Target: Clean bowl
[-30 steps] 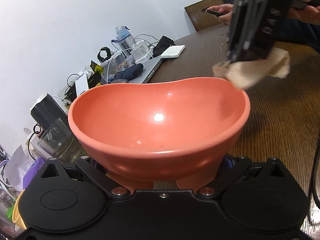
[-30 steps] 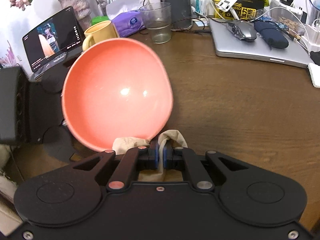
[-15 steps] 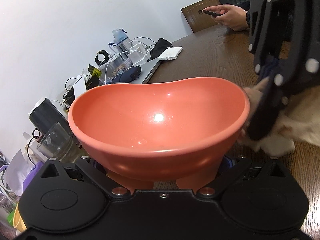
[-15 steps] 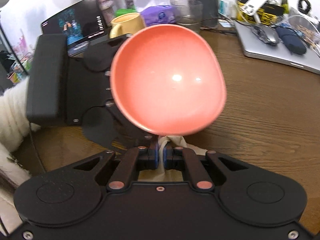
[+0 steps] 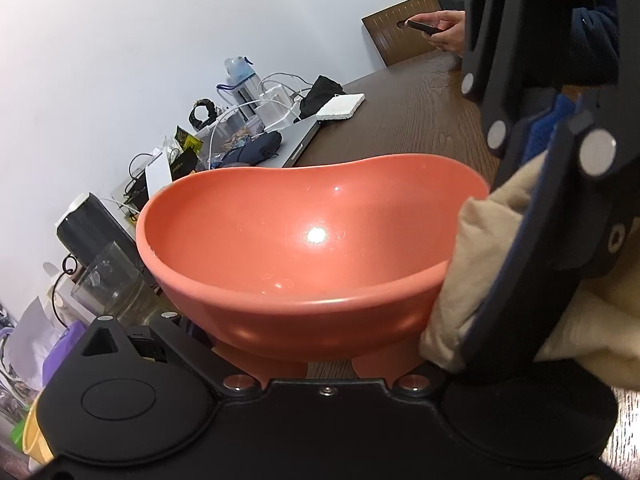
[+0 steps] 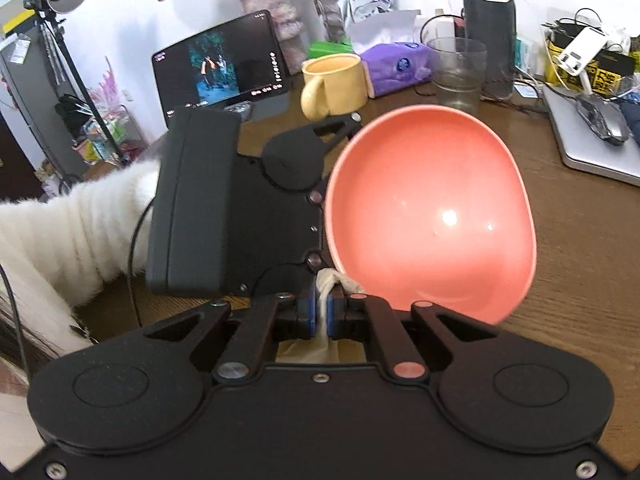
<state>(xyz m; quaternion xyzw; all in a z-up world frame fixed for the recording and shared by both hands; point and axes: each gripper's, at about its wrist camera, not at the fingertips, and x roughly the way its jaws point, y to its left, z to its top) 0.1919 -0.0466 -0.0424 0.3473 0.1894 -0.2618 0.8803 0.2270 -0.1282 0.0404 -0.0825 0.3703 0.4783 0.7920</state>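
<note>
Bowl looks light, stiff and glossy, likely slippery, so the rim is the place to pinch; it hangs tilted above the bench, rim clamped by the left gripper; at its near edge the right gripper pinches a soft cloth, angled toward the rim.

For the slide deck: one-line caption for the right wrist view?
Right gripper clamps a beige cloth at the rim of the coral bowl, held tilted by the left gripper.
</note>
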